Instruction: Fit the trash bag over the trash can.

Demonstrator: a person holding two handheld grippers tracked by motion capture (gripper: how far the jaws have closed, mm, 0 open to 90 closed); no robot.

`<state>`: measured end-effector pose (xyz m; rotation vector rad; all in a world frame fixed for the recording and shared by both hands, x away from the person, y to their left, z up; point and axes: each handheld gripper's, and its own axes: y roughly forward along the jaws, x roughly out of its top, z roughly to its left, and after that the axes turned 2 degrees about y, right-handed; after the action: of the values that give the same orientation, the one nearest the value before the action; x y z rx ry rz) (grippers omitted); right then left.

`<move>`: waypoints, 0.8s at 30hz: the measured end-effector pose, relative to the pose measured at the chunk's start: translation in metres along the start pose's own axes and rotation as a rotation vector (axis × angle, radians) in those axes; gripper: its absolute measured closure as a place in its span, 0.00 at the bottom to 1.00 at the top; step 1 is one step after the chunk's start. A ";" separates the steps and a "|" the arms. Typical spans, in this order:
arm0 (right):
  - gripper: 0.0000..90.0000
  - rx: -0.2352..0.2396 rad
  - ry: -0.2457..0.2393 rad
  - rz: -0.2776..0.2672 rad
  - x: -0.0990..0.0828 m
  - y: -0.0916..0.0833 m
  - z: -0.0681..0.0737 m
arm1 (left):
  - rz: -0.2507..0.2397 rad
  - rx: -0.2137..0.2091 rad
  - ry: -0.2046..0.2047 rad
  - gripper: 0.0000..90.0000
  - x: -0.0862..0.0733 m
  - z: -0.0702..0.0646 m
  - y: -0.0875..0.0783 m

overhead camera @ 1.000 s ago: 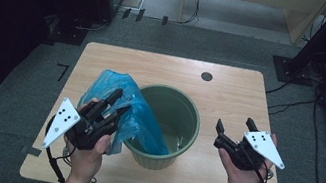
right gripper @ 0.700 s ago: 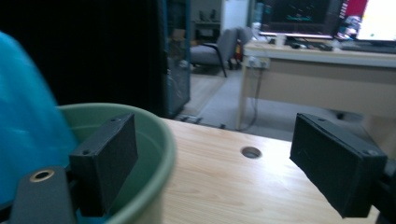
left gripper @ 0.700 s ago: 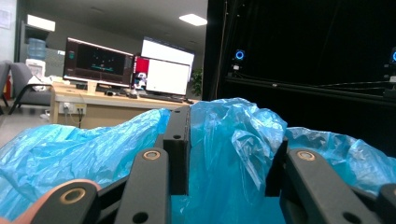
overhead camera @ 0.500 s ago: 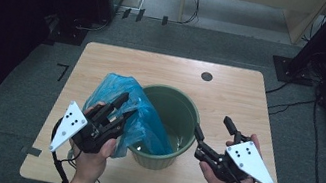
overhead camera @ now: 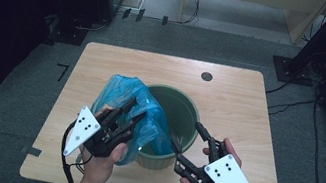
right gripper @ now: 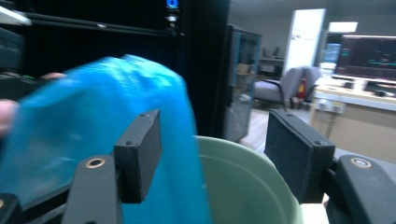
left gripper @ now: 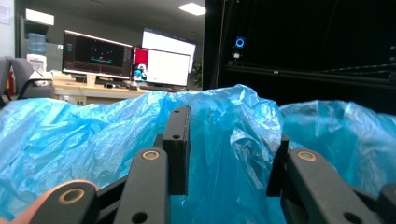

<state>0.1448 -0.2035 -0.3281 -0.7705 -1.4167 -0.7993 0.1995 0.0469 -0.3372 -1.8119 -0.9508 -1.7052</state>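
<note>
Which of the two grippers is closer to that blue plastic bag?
Left. The left gripper is right at the blue bag, which bulges between its jaws. The right gripper is at the green bin's near rim, jaws open, just beside the bag.

One readable mark: a black "7" on the floor (overhead camera: 62, 73), at 9 o'clock from the table (overhead camera: 105, 61), just off its left edge. Monitor screens in the gripper views too blurred to read.
</note>
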 end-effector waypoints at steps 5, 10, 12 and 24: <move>0.42 0.047 -0.016 -0.026 0.003 -0.003 0.011 | 0.004 0.000 0.007 0.71 -0.002 -0.003 0.001; 0.40 0.076 -0.017 -0.028 0.005 -0.003 0.019 | 0.009 0.003 0.009 0.71 -0.003 -0.006 0.002; 0.39 0.088 -0.018 -0.028 0.004 -0.003 0.021 | 0.011 0.002 0.008 0.71 -0.004 -0.008 0.003; 0.58 0.138 -0.006 -0.035 0.002 0.000 0.026 | 0.015 -0.014 0.030 0.72 -0.008 -0.020 0.004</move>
<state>0.1309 -0.1815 -0.3260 -0.6441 -1.4778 -0.7187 0.1899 0.0281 -0.3422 -1.7927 -0.9120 -1.7295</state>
